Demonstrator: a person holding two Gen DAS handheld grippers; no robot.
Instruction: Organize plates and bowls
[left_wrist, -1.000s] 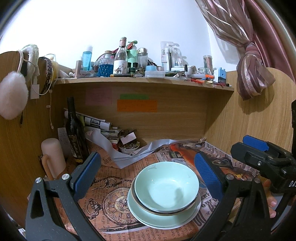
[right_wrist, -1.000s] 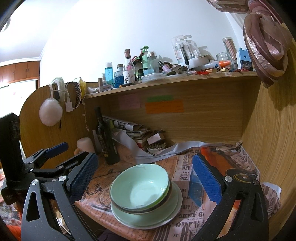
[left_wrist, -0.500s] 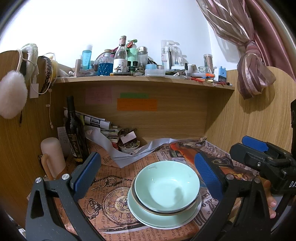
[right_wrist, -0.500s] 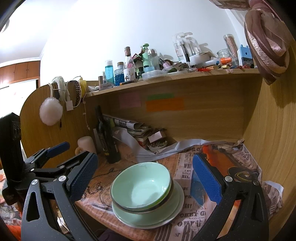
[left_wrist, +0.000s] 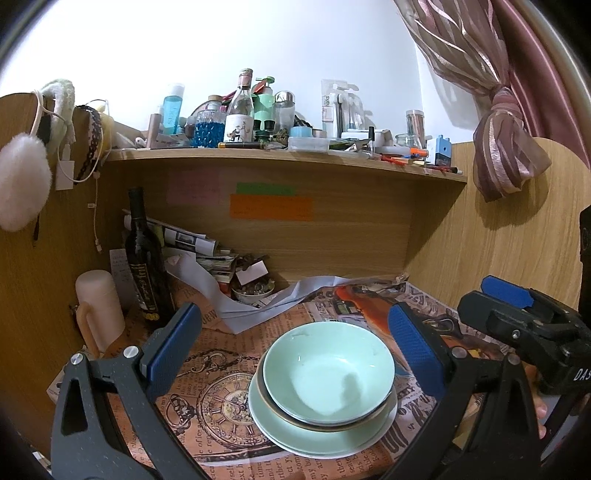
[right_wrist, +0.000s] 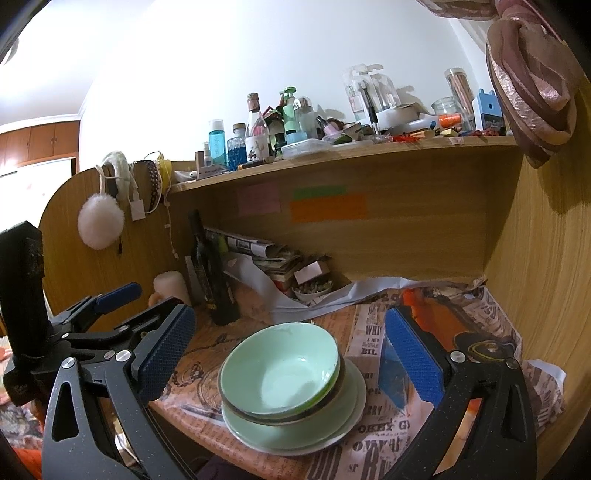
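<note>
Pale green bowl (left_wrist: 328, 373) sits upright, mouth up, nothing inside, nested in a second bowl (left_wrist: 325, 424) whose dark rim shows just beneath, both stacked on a green plate (left_wrist: 295, 435) lying flat. The stack rests on the newspaper-covered desk (left_wrist: 207, 391), near the front edge, roughly centre. No long axis to speak of, all pieces round. Left gripper (left_wrist: 295, 347) hangs wide open, blue pads either side of the stack, gripping nothing. Right gripper (right_wrist: 288, 354) likewise spread wide, empty, framing the same stack from the right. Far back under the shelf, a small bowl (left_wrist: 253, 292) holds small mixed bits, too small to identify. A dark wine bottle (left_wrist: 144, 262) stands upright at far left, a cream mug (left_wrist: 99, 306) just beside it.
</note>
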